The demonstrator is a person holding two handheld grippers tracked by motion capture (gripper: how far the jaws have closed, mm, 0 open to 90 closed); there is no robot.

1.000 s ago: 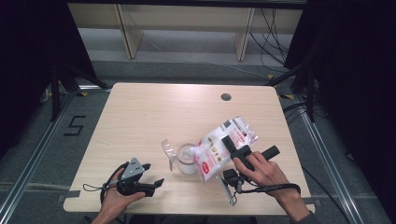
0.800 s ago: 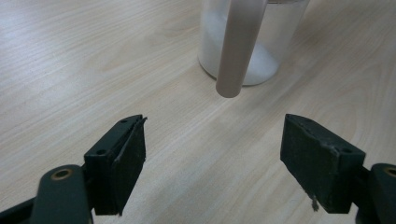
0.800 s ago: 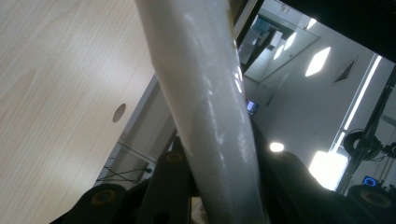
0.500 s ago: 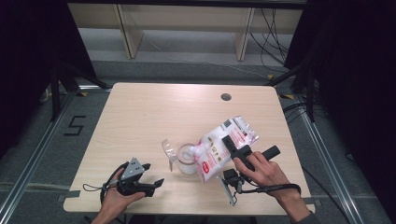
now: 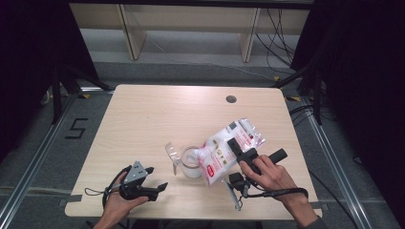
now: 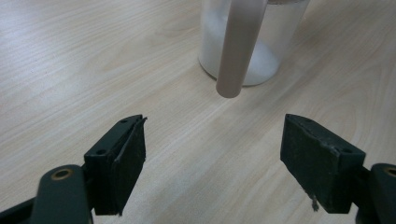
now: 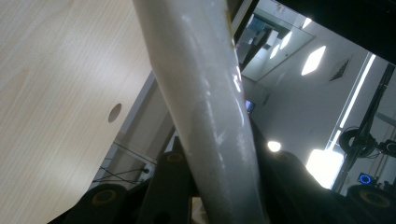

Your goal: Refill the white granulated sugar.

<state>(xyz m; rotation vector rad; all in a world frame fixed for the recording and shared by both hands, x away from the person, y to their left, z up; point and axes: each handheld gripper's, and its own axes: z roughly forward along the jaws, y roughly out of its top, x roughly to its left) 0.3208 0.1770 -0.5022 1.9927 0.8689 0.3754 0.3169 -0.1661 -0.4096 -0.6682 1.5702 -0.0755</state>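
Observation:
A clear cup (image 5: 191, 164) holding white powder stands near the middle of the table's front. A white bag (image 5: 224, 150) with a red label leans over its rim, mouth down toward the cup. My right gripper (image 5: 232, 143) is shut on the bag's upper side; in the right gripper view the pale bag (image 7: 201, 107) is pinched between the jaws. My left gripper (image 5: 157, 177) rests at the front left, open and holding nothing. In the left gripper view the cup (image 6: 275, 42) is ahead of my left gripper (image 6: 212, 158), with a pale handle-like bar (image 6: 236, 51) in front of it.
The wooden table (image 5: 157, 119) has a round cable hole (image 5: 231, 99) at the back right. A clear flap (image 5: 172, 153) sticks out on the cup's left side. Shelving and cables lie on the floor beyond the table's far edge.

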